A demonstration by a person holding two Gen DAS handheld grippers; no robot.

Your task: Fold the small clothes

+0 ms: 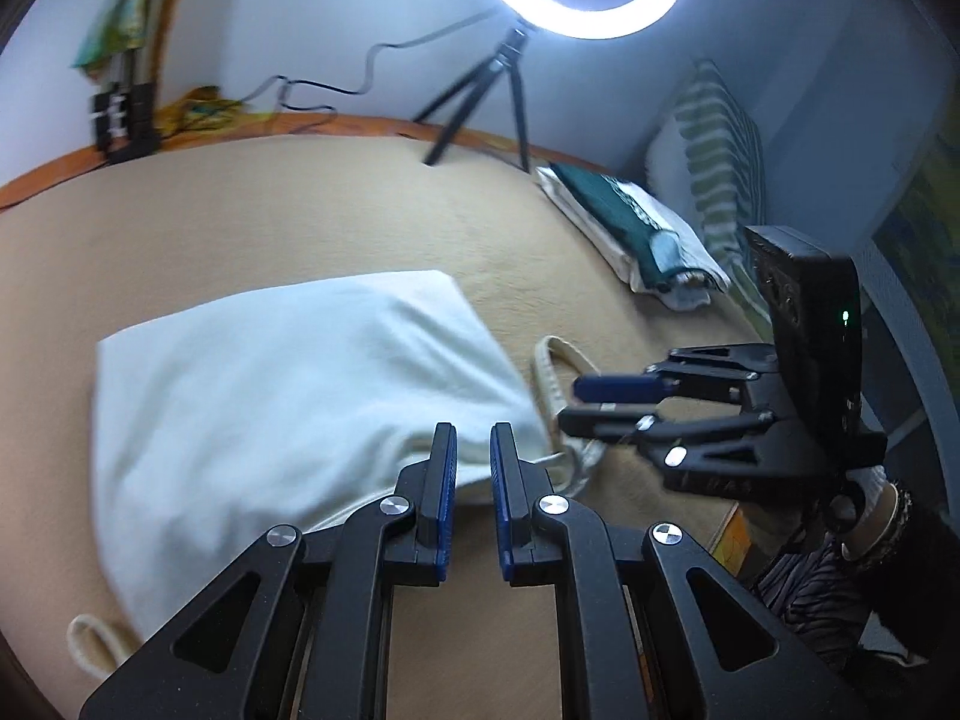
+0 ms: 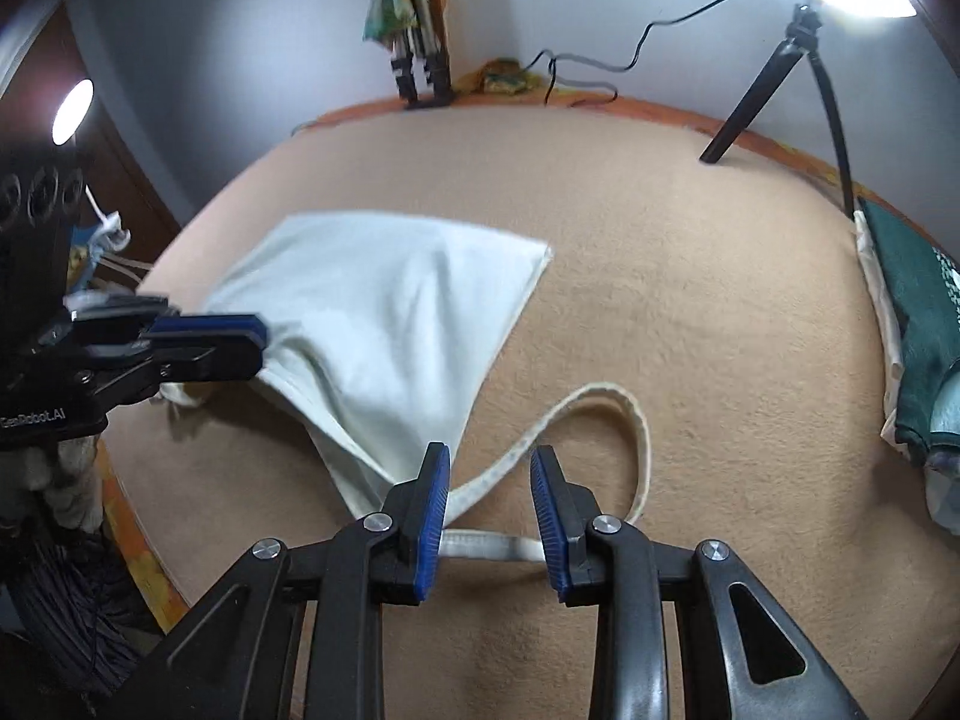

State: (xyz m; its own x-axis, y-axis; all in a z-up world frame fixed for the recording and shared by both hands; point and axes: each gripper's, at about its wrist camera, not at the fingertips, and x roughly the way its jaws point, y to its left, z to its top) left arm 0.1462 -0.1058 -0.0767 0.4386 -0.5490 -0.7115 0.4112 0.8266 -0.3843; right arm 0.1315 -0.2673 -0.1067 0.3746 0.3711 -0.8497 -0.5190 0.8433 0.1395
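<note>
A small white top (image 1: 288,372) with cream shoulder straps lies on the tan blanket (image 1: 300,210); it also shows in the right wrist view (image 2: 390,312). My left gripper (image 1: 474,438) hovers at its near edge with jaws a little apart and nothing clearly between them; it also shows in the right wrist view (image 2: 255,339). My right gripper (image 2: 489,459) is open over a looped strap (image 2: 624,414), which passes between its fingers. The right gripper also shows in the left wrist view (image 1: 570,405), beside the strap (image 1: 555,360).
A ring light on a tripod (image 1: 510,78) stands at the back with its cable. A folded pile of green and white clothes (image 1: 636,234) lies at the right, next to a striped pillow (image 1: 720,144). A black stand (image 1: 123,114) sits at the back left.
</note>
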